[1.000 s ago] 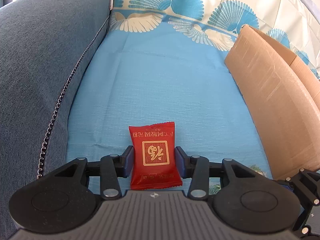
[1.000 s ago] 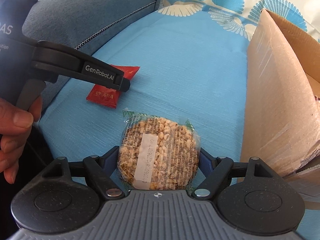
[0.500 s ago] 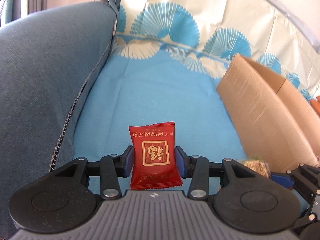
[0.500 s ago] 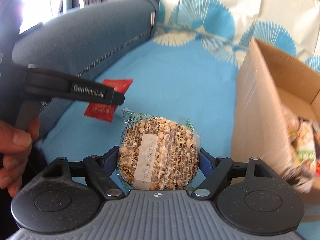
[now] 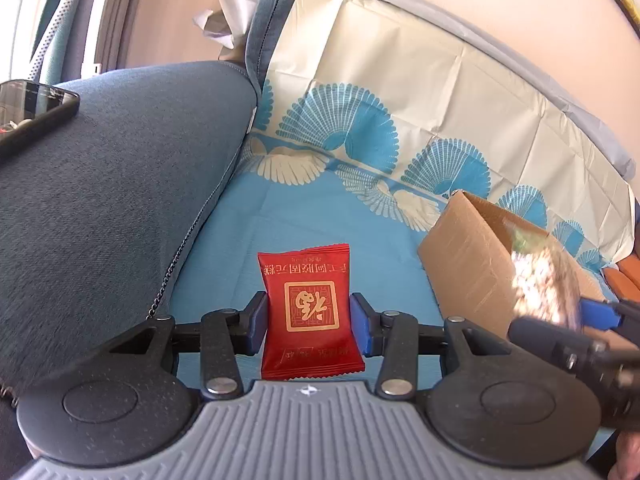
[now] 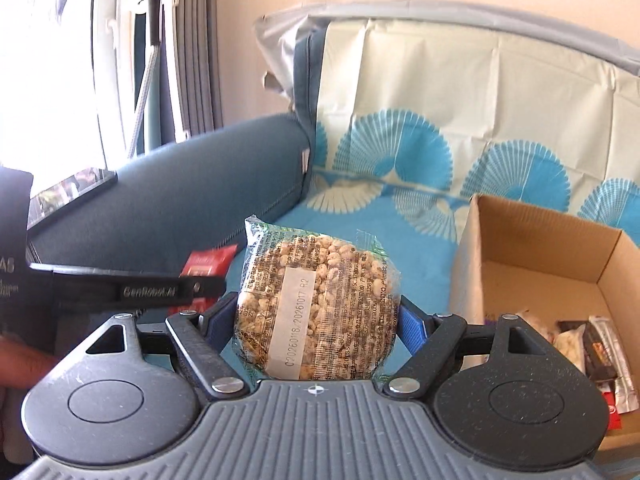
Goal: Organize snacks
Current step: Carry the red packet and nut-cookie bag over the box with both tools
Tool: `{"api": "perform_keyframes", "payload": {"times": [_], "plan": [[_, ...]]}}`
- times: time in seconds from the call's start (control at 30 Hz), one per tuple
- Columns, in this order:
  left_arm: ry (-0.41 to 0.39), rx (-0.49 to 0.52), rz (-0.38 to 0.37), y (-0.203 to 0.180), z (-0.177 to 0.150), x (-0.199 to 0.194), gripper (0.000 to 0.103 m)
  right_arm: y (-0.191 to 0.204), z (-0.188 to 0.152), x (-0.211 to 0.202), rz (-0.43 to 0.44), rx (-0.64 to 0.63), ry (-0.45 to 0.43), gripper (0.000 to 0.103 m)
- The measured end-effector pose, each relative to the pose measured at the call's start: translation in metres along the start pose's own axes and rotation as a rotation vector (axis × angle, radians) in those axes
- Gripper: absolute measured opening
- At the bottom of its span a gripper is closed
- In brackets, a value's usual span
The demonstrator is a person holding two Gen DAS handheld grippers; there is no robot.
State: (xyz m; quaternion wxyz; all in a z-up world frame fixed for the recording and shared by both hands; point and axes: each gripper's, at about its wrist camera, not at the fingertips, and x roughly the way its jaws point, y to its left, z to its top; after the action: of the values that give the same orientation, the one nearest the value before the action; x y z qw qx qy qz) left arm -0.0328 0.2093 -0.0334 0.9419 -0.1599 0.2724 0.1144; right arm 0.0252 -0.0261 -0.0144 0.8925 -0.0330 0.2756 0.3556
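Left tool (image 5: 308, 318) pinches a red packet (image 5: 310, 312) between its blue pads, at lower centre of the left wrist view; packet stands upright, gold square emblem facing the cam, clear of the blue sheet (image 5: 312, 216) behind it. Right tool (image 6: 318, 320) grips a clear-wrapped round puffed-grain cake (image 6: 316, 308), pads pressed on both edges, white date label facing up, centre of the right wrist view.

Outward, left view: the cake shows blurred at right edge, held in front of the box (image 5: 468, 276), w/ the right tool's blue pad just beside it. Grey-blue armrest (image 5: 104, 200) fills the left side; a phone (image 5: 32, 112) lies on it at upper left. Cream sheet w/ blue fan print covers the sofa back, upper right.

Outward, right view: the left tool's black finger crosses mid-left, red packet poking out behind it. A fingertip shows at the left edge, low. Open cardboard box at right sits on the blue sheet; several wrapped snacks (image 6: 592, 348) lie in its bottom, lower right. Armrest runs mid-left, window and curtain at upper left.
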Motion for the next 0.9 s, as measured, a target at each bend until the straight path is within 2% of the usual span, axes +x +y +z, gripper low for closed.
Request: {"api": "perform_keyframes", "payload": {"times": [0.23, 0.43, 0.73, 0.9], "plan": [[0.018, 0.018, -0.015, -0.021, -0.007, -0.015, 0.048, -0.031, 0.008, -0.025, 0.001, 0.073, -0.053, 0.081], [0.050, 0.026, -0.008, -0.042, -0.007, -0.015, 0.048, -0.065, 0.010, -0.035, -0.042, 0.150, -0.093, 0.081], [0.023, 0.070, -0.050, -0.103, 0.019, -0.004, 0.048, -0.128, 0.010, -0.046, -0.191, 0.308, -0.148, 0.081], [-0.009, 0.116, -0.119, -0.156, 0.039, 0.005, 0.048, -0.164, 0.007, -0.052, -0.296, 0.408, -0.179, 0.081]]}}
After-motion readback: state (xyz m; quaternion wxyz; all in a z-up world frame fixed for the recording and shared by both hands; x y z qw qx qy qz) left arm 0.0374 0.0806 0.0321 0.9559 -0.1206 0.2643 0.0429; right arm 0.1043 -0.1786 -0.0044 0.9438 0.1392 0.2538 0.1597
